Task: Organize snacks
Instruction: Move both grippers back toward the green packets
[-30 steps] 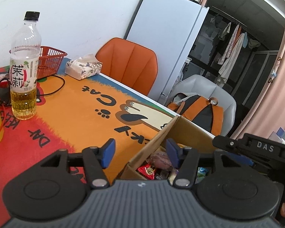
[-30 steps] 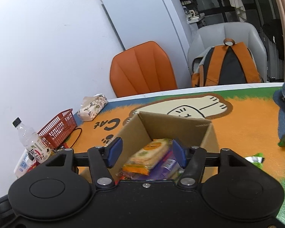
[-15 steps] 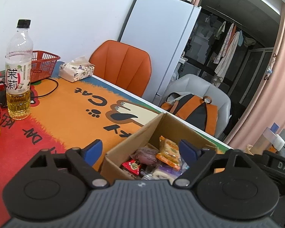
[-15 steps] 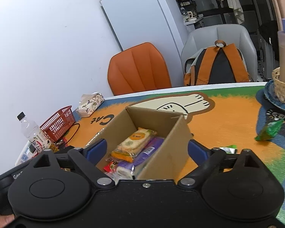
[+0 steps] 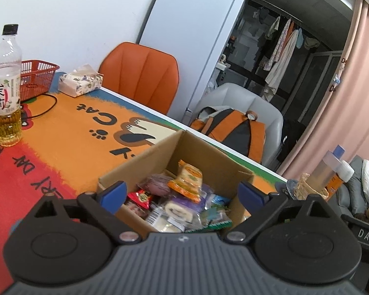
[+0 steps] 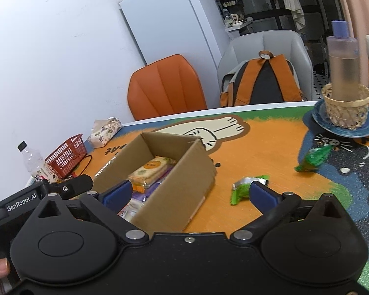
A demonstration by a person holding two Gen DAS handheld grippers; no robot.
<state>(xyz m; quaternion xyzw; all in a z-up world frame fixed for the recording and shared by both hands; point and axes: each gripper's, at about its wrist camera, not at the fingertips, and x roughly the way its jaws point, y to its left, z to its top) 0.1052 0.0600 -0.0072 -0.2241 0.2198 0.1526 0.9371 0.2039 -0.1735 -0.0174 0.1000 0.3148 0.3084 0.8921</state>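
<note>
Snacks (image 5: 184,196) fill the cardboard box (image 6: 184,184); both grippers (image 5: 182,193) (image 6: 189,194) tilt downward, jaws opening, gripping nothing.

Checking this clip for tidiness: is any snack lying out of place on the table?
Yes. Two green snack packets lie loose on the mat, outside the cardboard box: one just beyond the right tool's right finger, another farther right near the wicker basket. The other snacks are piled in the box.
</note>
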